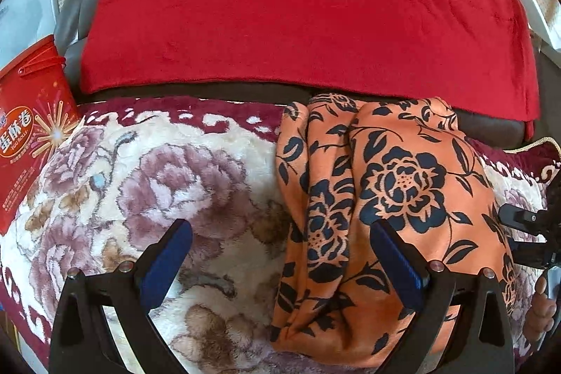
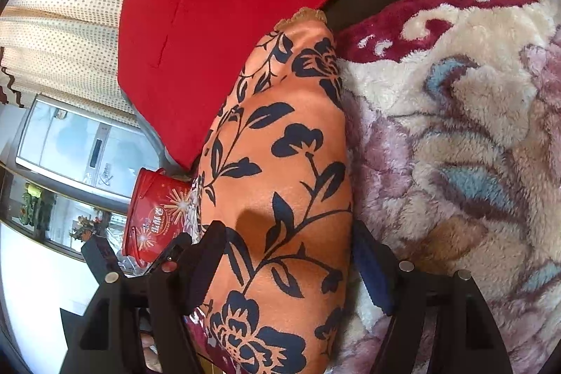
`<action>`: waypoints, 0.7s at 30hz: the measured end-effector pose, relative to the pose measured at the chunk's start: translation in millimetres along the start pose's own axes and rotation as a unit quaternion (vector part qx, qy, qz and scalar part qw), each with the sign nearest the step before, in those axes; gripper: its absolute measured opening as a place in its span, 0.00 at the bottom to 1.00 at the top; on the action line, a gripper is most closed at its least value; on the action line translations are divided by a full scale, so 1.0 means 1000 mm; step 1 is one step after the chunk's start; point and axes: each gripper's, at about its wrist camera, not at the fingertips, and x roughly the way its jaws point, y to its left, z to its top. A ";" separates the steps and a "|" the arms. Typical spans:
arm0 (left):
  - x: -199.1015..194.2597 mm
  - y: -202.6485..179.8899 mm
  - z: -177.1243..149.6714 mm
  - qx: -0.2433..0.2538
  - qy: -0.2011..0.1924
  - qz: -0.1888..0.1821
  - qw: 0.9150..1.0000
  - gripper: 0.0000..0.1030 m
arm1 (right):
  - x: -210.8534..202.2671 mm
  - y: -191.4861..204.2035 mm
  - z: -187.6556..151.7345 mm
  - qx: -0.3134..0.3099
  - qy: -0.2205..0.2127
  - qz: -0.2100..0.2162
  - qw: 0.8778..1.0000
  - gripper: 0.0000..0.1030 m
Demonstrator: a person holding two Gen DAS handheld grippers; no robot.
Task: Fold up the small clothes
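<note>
Garment first: the orange cloth with black flowers (image 1: 396, 198) lies folded into a long narrow strip on the plush floral blanket (image 1: 147, 184), its long axis running away from the person toward the red blanket (image 1: 308, 9) draped over the seat back.

Going left to right in the left wrist view, a red egg-roll tin (image 1: 28, 128) stands at the far left edge, then comes bare floral blanket, then the strip. The left claw (image 1: 280, 255) hangs spread wide with nothing pinched; its left finger is over bare blanket and its right finger over the strip, so the strip's left edge lies between the fingers and the bulk of the cloth sits to the right of that claw.

The right claw (image 2: 287, 255) is also spread, and it straddles the strip's near end across its width, one finger on each side, pads not pressing the cloth as far as I can tell. Its own view looks straight down the strip's length.

I judge the right hand better placed for the coming fold, which would likely carry the near end along that long axis.
</note>
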 end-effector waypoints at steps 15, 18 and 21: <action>-0.003 -0.003 0.004 -0.012 0.019 -0.056 0.998 0.98 | 0.001 -0.006 -0.002 -0.002 -0.001 0.006 1.000 0.73; 0.012 0.003 0.002 -0.042 0.062 -0.125 0.989 0.98 | 0.001 -0.008 -0.003 -0.004 -0.003 0.009 1.000 0.73; 0.028 0.016 -0.001 -0.089 0.100 -0.181 0.974 0.98 | 0.000 -0.010 -0.005 -0.005 -0.008 0.015 1.000 0.73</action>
